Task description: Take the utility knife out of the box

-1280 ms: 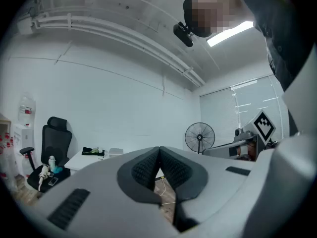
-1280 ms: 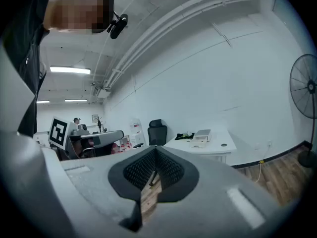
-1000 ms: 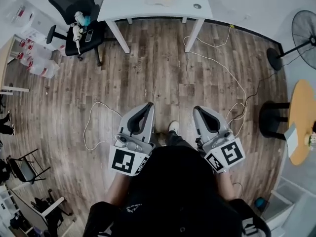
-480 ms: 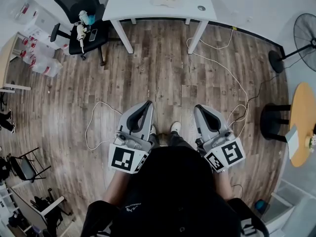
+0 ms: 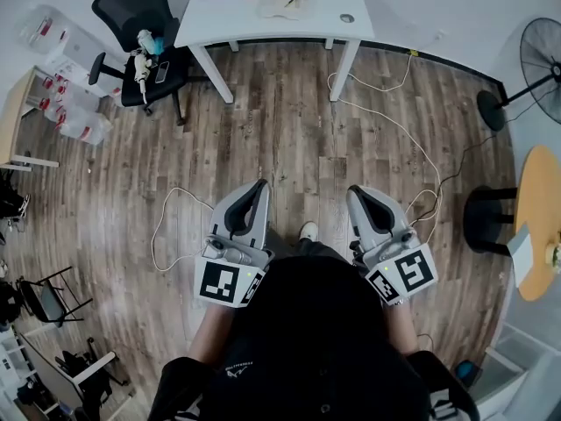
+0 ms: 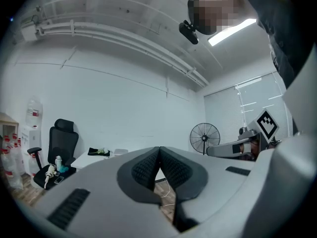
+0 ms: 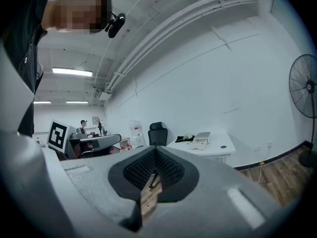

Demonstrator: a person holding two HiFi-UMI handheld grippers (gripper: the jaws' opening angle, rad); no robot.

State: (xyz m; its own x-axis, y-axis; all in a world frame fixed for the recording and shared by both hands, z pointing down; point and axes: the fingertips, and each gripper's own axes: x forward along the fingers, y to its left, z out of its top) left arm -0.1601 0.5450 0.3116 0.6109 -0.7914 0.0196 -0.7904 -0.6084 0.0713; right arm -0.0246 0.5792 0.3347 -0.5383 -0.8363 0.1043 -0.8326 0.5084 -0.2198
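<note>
Above a plank wood floor [image 5: 289, 121] trailed with cable [image 5: 396, 123], the left hand-held gripper [image 5: 261, 184] and right hand-held gripper [image 5: 352, 190] are both clenched on nothing. Well ahead of them stands a white worktop [image 5: 326, 9] carrying a pale box [image 5: 282, 3]; the utility knife is too small to make out. An office chair [image 5: 131, 9] sits ahead and to the left.

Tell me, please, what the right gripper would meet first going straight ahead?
Nothing near: the right gripper points across wooden floor at the white table, probably that first, though depth is unclear.
</note>
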